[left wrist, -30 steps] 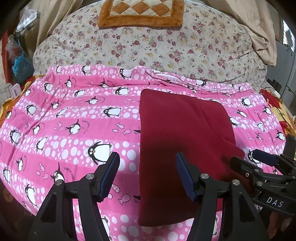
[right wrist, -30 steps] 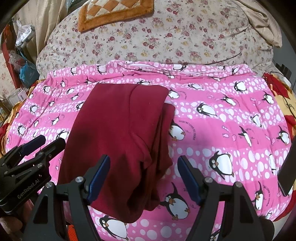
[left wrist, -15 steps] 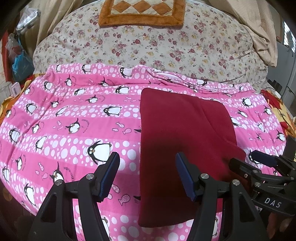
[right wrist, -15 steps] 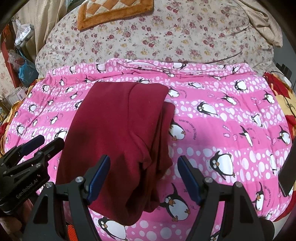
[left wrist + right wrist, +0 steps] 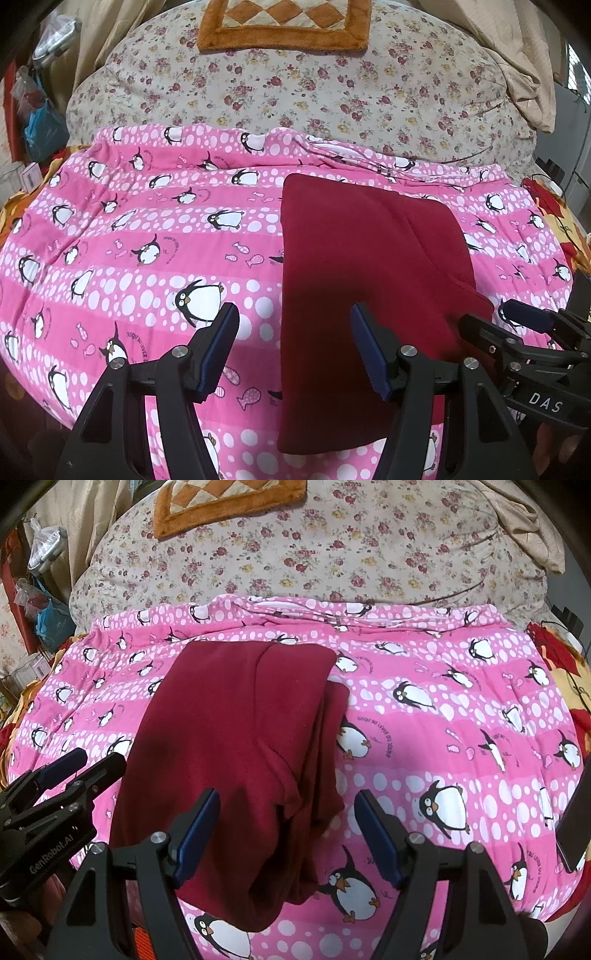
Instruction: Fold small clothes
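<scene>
- The left gripper point(image 5: 293, 349) hangs with its jaws spread wide and nothing between them, poised above the near left edge of the garment point(image 5: 369, 288).
- The right gripper point(image 5: 286, 830) is likewise released and empty, its jaws straddling the garment's near right edge without touching the cloth.
- Each gripper shows at the edge of the other's view, just beside the cloth.
- The dark red garment lies folded lengthwise into a long panel on the pink penguin blanket point(image 5: 147, 229); its right side shows stacked layers, with a lower layer poking out past the top one.
- Compared with a second ago, almost nothing has changed: both grippers stay open at about the same spot, and the garment keeps its shape, sliding only slightly in view.
- My reading: the lengthwise folds are done, and this is a pause before a crosswise fold, near end brought to the far end.
- Beyond the blanket sits a floral quilt point(image 5: 314, 99), with an orange-bordered mat point(image 5: 284, 22) on top.
</scene>
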`<state>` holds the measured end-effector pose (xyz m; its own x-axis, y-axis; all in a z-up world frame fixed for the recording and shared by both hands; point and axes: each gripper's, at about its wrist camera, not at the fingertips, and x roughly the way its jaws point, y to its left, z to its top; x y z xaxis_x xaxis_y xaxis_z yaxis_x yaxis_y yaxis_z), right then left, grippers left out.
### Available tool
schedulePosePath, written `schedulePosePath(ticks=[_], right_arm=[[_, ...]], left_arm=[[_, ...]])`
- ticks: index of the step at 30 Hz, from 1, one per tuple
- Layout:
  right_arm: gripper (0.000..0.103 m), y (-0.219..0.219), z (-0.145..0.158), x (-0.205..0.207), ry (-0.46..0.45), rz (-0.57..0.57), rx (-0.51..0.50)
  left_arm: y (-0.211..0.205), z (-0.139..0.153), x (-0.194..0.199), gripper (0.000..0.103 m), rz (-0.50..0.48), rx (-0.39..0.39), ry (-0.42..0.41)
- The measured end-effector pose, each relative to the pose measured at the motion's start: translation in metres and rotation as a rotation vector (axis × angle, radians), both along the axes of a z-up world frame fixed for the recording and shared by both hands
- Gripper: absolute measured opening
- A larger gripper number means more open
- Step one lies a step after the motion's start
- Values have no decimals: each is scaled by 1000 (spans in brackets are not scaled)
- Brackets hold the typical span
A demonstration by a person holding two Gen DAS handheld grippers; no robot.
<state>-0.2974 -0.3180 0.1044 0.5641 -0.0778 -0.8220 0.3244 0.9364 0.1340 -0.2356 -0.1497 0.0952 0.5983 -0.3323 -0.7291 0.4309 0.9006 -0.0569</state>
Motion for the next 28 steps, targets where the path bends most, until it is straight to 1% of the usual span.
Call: schedulePosePath(ticks=[18, 28], right_arm=[[78, 2, 0, 1, 6, 6, -1], [78, 6, 0, 5, 14, 19, -6]], left_arm=[[0, 2, 1, 43, -1, -4, -2], [4, 10, 1, 43, 17, -25, -51]])
